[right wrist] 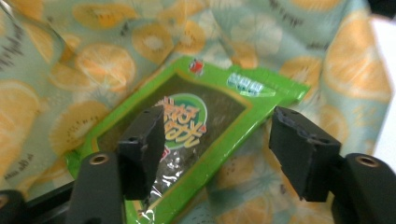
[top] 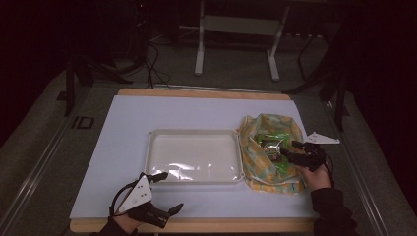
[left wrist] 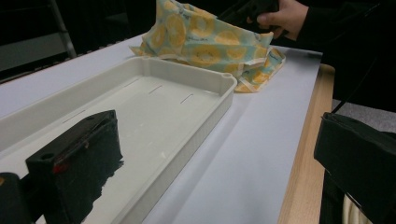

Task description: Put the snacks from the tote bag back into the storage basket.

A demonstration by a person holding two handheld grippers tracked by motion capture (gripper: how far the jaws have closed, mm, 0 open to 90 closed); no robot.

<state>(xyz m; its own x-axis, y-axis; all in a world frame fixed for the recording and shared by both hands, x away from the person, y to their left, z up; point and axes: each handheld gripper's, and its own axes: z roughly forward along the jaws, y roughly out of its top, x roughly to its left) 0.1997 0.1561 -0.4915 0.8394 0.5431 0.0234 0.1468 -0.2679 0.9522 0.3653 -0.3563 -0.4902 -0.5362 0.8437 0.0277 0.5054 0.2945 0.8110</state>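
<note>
A green snack packet [right wrist: 196, 126] lies inside an open cloth bag [right wrist: 93, 60] printed with orange and kiwi slices. In the high view the bag [top: 255, 169] sits right of the tray, with the packet [top: 268, 146] showing in its mouth. My right gripper [right wrist: 222, 149] is open just over the packet: one jaw above its face, the other past its edge. A hand holds that gripper [top: 290, 150] at the bag's right side. My left gripper [top: 169, 192] is open and holds nothing, near the table's front left corner.
A shallow white tray [top: 193, 132] lies mid-table on a white sheet [top: 196, 110], its near rim [left wrist: 205, 79] close to my left gripper [left wrist: 215, 163]. The wooden table edge [left wrist: 303, 154] runs along the front. A metal frame's legs [top: 199, 54] stand on the floor beyond.
</note>
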